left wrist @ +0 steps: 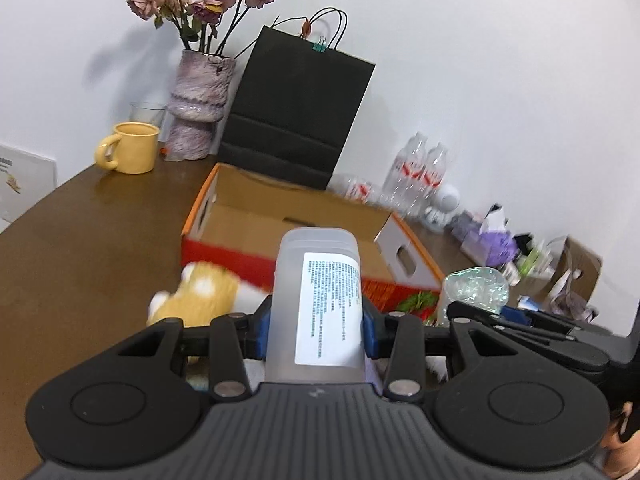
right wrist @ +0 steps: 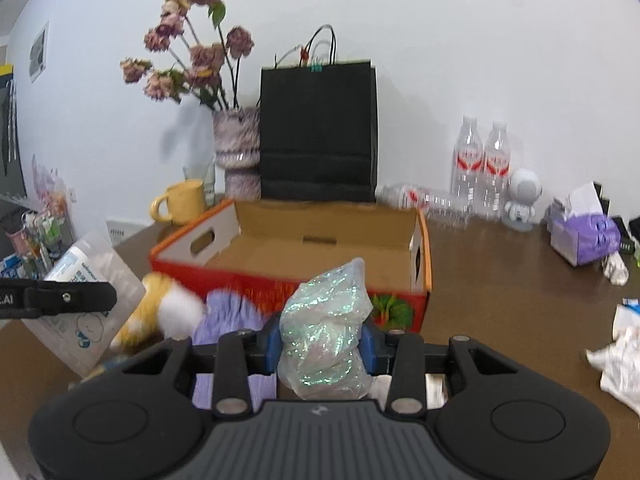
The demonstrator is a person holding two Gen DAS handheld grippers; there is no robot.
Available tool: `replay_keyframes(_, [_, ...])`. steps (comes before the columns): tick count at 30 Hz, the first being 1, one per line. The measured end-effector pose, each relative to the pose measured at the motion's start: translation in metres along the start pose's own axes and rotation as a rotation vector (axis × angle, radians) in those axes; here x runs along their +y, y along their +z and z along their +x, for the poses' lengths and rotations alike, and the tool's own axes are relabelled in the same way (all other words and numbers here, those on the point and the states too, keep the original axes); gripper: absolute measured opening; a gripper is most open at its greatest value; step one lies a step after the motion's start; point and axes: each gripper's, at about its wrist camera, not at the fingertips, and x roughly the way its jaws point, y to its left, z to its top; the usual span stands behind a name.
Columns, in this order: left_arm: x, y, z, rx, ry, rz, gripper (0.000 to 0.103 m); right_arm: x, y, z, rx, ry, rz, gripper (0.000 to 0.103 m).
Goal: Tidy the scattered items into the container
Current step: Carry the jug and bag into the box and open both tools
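My left gripper (left wrist: 316, 320) is shut on a frosted plastic container with a white label (left wrist: 318, 304) and holds it in front of the open red cardboard box (left wrist: 280, 208). My right gripper (right wrist: 322, 344) is shut on a clear bag of iridescent glitter stuff (right wrist: 326, 332), just before the same box (right wrist: 320, 236). A yellow and white plush toy (left wrist: 200, 292) lies at the box's near left side, also in the right wrist view (right wrist: 160, 312). A purple fabric item (right wrist: 232, 312) lies below my right gripper. The left gripper with its container shows at the left of the right wrist view (right wrist: 80, 292).
A yellow mug (left wrist: 132, 148), a vase of dried roses (left wrist: 198, 108) and a black paper bag (left wrist: 296, 108) stand behind the box. Water bottles (right wrist: 480, 164), a small white figure (right wrist: 522, 200), a purple tissue pack (right wrist: 584, 236) and crumpled white wrappers (right wrist: 620, 356) are on the right.
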Motion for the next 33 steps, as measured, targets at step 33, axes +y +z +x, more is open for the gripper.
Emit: replay_keyframes(33, [0.073,0.108,0.254,0.189,0.016,-0.139,0.042,-0.042,0.085,0.275,0.314,0.041,0.274,0.038])
